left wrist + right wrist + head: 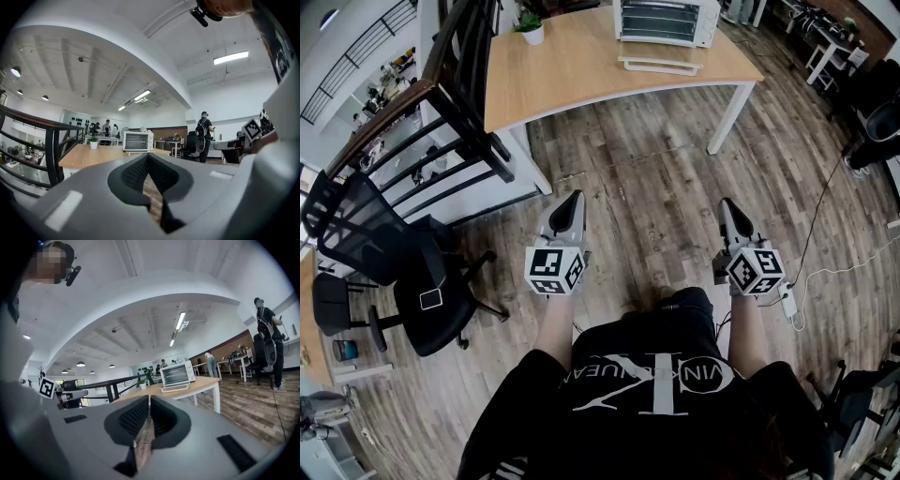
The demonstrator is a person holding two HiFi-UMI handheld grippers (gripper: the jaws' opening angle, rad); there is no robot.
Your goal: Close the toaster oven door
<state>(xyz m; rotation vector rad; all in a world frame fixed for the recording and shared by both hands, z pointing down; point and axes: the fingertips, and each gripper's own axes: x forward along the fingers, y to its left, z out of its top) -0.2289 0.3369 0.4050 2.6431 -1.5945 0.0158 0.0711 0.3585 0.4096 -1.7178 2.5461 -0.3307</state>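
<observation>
Wood floor (647, 178) fills my view. Well ahead stands the worktop (572, 70), with the toaster oven (666, 19) near its far right corner and the oven's door (661, 64) hanging open. My left tool (572, 199) and right tool (727, 204) are both clenched and empty.

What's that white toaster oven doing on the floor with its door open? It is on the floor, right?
Not on the floor. The white toaster oven stands on the wooden table, with its door open, as the head view shows.
</observation>
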